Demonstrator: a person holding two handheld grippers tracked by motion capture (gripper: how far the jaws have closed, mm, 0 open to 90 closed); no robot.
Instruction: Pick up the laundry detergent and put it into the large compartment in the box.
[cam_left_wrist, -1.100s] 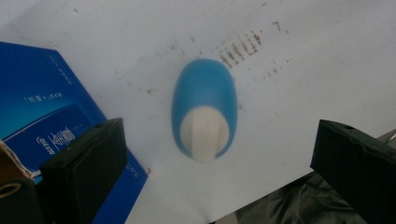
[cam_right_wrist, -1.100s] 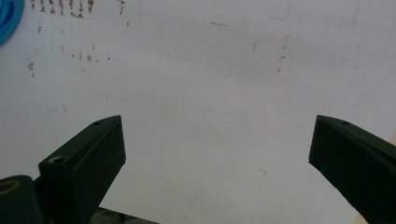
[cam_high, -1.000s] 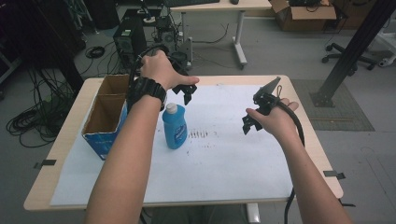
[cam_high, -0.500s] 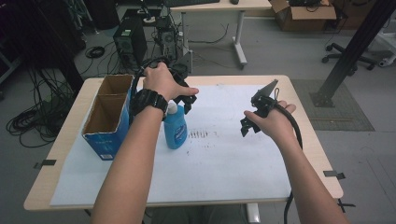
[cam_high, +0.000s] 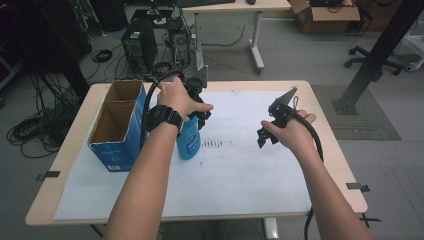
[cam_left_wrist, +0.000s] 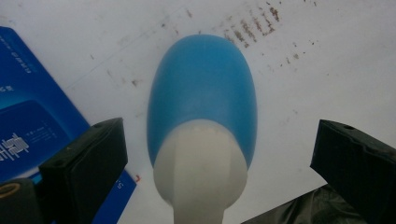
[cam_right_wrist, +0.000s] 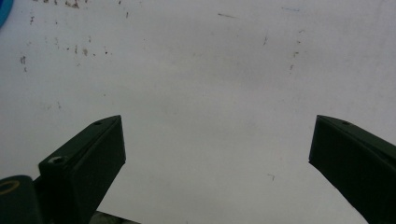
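A blue bottle (cam_high: 189, 139) with a white cap (cam_left_wrist: 201, 168) stands upright on the white sheet, just right of the blue cardboard box (cam_high: 117, 125). My left gripper (cam_high: 199, 107) hovers directly over the bottle's top; in the left gripper view (cam_left_wrist: 217, 158) its jaws stand wide apart on either side of the cap without touching it. My right gripper (cam_high: 267, 131) is held above the sheet to the right, pointing down, and in the right gripper view (cam_right_wrist: 217, 158) its open jaws frame bare paper.
The box is open-topped with two compartments and sits at the table's left. The white sheet (cam_high: 240, 170) covers most of the wooden table (cam_high: 330, 165) and bears dark smudges (cam_high: 212, 144) near the bottle. Beyond the far edge are computer towers and cables.
My left gripper has moved toward me and down, from behind the bottle to right over its cap. The right gripper has barely shifted.
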